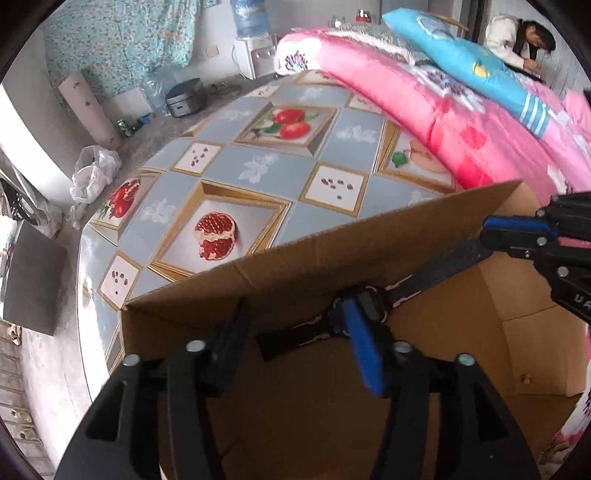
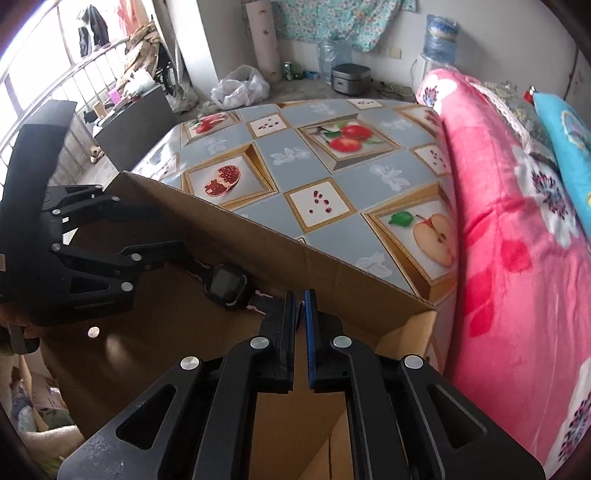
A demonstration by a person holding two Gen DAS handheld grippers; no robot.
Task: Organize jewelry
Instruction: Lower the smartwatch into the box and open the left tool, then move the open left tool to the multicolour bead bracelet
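Fruit-patterned surface carries a cardboard box; over it the right hand-held gripper pinches a digital watch's strap end, jaws nearly closed; the left hand-held gripper stands half open around the watch, gripping nothing, probably so it drops inside.

Both wrist cameras look steeply down, close over the cardboard box; they share its interior, the watch, and probably the fruit-print tablecloth.

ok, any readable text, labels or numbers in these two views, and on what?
"UA": pale letters on the body of the right tongs, cut off at the picture's edge.
Screen of the watch: dark, nothing readable.
Label of the green can: too small to read.
Label of the water jug: blurred.
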